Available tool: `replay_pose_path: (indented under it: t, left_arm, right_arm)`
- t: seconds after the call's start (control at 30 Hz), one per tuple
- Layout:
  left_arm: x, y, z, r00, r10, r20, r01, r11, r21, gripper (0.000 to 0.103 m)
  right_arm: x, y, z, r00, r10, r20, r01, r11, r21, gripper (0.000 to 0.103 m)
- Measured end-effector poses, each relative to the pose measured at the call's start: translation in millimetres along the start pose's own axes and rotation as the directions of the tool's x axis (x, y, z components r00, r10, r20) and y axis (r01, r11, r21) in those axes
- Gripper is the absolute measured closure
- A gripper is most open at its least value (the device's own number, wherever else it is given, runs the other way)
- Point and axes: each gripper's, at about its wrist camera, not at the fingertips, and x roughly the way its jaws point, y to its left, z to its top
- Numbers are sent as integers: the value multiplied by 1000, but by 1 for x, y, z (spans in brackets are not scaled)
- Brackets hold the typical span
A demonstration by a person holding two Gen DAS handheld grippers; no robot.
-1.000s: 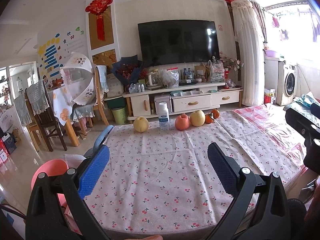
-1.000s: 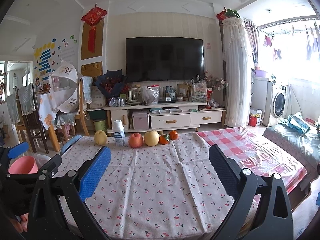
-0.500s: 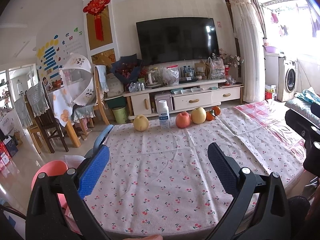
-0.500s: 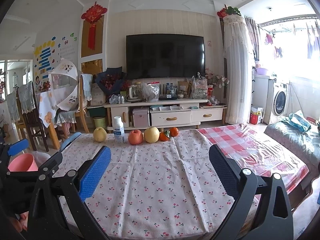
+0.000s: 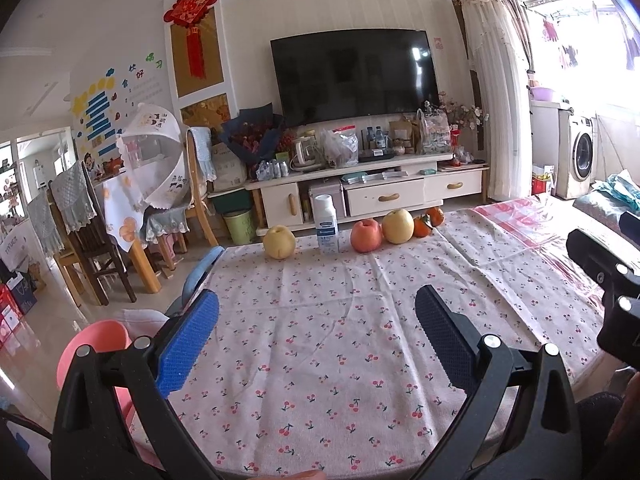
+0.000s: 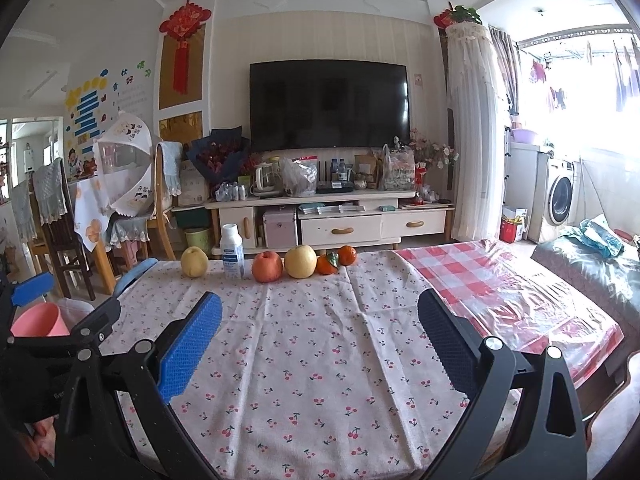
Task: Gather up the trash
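Observation:
A white plastic bottle point(image 5: 326, 224) with a blue label stands upright at the far edge of the cherry-print tablecloth point(image 5: 328, 320), in a row with a yellow pear point(image 5: 279, 242), a red apple point(image 5: 365, 235), a second pear point(image 5: 397, 226) and oranges point(image 5: 429, 220). The bottle point(image 6: 232, 251) also shows in the right wrist view. A pink bin point(image 5: 96, 350) stands on the floor at the table's left; it shows in the right wrist view point(image 6: 38, 320) too. My left gripper point(image 5: 316, 332) and right gripper point(image 6: 320, 332) are open and empty over the near table.
A red checked plastic cover point(image 6: 500, 280) lies on the table's right part. A blue chair back point(image 5: 200, 272) sits at the left table edge. A TV cabinet point(image 5: 360, 196), a green bin point(image 5: 238, 226) and a dining set point(image 5: 100, 216) stand beyond.
Both views have tilted slightly upward, so the fruit row and bottle sit lower in frame. Both grippers stay open and nothing on the table has moved.

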Motion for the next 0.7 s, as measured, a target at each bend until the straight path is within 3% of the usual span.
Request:
replay_pose_path:
  t: [0.33,0.5,0.7]
  left_arm:
    - [26,-5,-2,1000,3,-11,-2,1000,10,4]
    - [60,-13,-9,997,29,-67,-28,999,20,4]
    - [116,-24,-22,984,54,-171,-50,998,28,4]
  right_arm:
    - [30,0,-9,999,21,-46,-21,1000,7,6]
    - [66,-4,-15,991,44,-127,-39,999,38,6]
    - [133,-7,-29,963,37,-267,-25,999,49,6]
